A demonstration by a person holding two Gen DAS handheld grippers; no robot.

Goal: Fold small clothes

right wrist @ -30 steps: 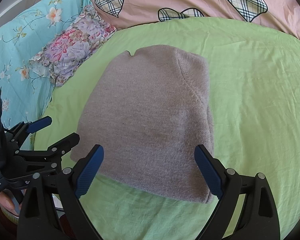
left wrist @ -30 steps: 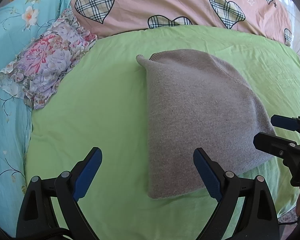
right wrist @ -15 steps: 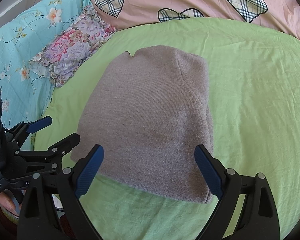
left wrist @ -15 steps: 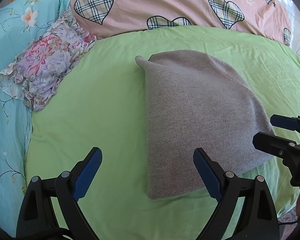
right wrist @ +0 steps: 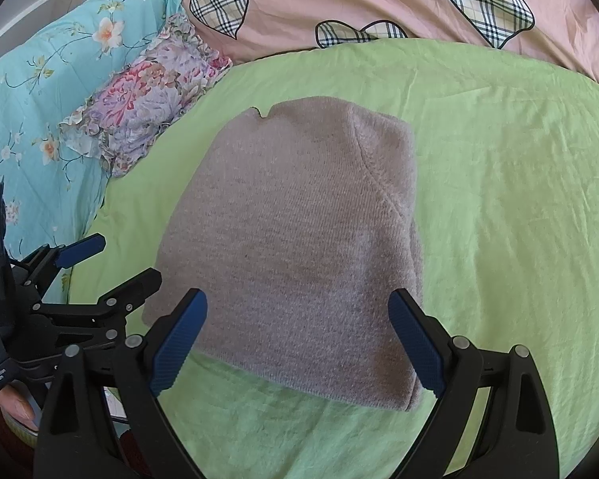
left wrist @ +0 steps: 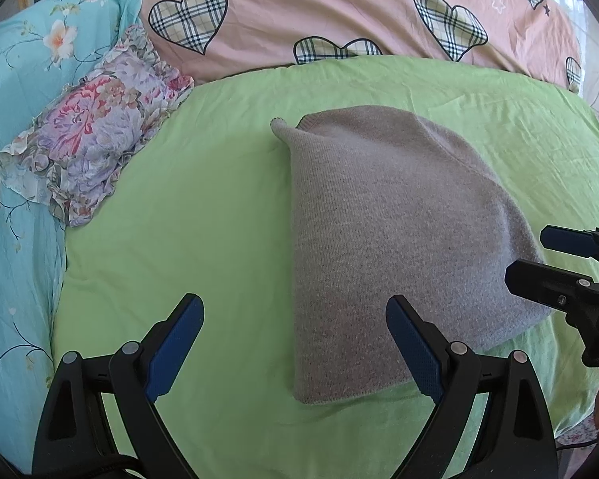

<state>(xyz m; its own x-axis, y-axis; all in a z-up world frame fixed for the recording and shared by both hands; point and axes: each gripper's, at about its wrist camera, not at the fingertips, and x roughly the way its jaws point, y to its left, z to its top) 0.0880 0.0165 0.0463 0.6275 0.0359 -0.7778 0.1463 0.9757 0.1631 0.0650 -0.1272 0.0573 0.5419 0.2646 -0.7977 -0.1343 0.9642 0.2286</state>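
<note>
1. Grey knit, folded into a compact bundle: the sweater (left wrist: 395, 239) lies flat on the green sheet (left wrist: 203, 207), a little right of my left camera's centre and dead centre in my right one (right wrist: 299, 239).
2. I see a small collar tip poking out at the bundle's far left corner, and a sleeve seam running down its right side in the right view.
3. My left gripper (left wrist: 295, 343) hangs above the near left edge of the sweater with its jaws spread wide; nothing is between the blue pads and neither touches the knit.
4. My right gripper (right wrist: 297, 343) hangs over the near edge of the sweater, jaws likewise released and empty, pads clear of the cloth.
5. Each gripper shows in the other's view: the right one at the sweater's right edge, the left one just beside its near left corner.
6. Beyond the sheet lies a pink quilt (left wrist: 339, 12) with plaid hearts; to the left I see a floral pillow (left wrist: 95, 139) resting on a teal cover (left wrist: 16, 92).
</note>
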